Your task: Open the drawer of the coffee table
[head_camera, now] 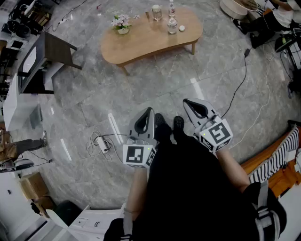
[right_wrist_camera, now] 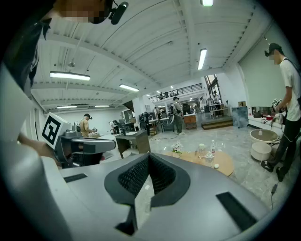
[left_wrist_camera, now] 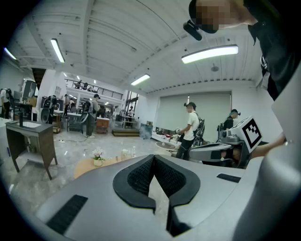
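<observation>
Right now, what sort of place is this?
Probably an open workshop or lab hall staged with furniture: a wooden coffee table on a grey tiled floor, a power strip with loose cables, and a person in a white shirt nearby.

A glossy grey tiled floor [head_camera: 94,101] lies under a white ceiling [left_wrist_camera: 117,37] with long strip lights [left_wrist_camera: 209,53]; a dark desk [head_camera: 55,49] stands left.

Left tongs [head_camera: 149,112] and right tongs [head_camera: 187,102] are closed, empty, angled slightly down.

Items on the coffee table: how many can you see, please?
5: flowers at the left end; jar, bottle, glass pot and white ball at the right end. Tinier ones may go unseen.
</observation>
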Available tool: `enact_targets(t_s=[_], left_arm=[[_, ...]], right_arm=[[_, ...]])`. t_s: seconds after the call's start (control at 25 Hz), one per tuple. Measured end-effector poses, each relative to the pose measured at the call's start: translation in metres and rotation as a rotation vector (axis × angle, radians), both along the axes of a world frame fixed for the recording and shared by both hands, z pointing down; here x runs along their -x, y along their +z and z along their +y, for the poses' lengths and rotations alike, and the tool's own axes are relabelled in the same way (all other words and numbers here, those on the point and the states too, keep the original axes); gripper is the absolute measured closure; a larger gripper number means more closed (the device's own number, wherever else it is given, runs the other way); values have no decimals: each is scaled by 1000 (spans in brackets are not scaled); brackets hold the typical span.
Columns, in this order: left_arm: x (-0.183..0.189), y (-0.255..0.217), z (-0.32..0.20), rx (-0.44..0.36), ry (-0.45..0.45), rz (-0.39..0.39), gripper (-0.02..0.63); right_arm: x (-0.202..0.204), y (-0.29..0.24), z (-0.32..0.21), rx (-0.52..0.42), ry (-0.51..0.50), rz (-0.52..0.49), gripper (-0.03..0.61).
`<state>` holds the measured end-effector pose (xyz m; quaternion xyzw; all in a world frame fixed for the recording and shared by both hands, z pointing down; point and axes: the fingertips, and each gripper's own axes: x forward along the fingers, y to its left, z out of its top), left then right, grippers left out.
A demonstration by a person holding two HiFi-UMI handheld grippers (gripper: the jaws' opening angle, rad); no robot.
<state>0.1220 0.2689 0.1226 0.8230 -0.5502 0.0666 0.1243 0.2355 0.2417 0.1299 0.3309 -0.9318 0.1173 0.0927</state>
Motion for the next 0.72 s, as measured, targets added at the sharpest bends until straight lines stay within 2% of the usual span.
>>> enact_targets(t_s=[0.2,0.72], left_arm=[[-12,-8,10,-16,-4,-18,600],[-3,-5,26,2,-63,-45,600]], right_arm=[[-8,-5,9,-9,-19,4,566],[4,-8,21,-7,-96,-13,566]])
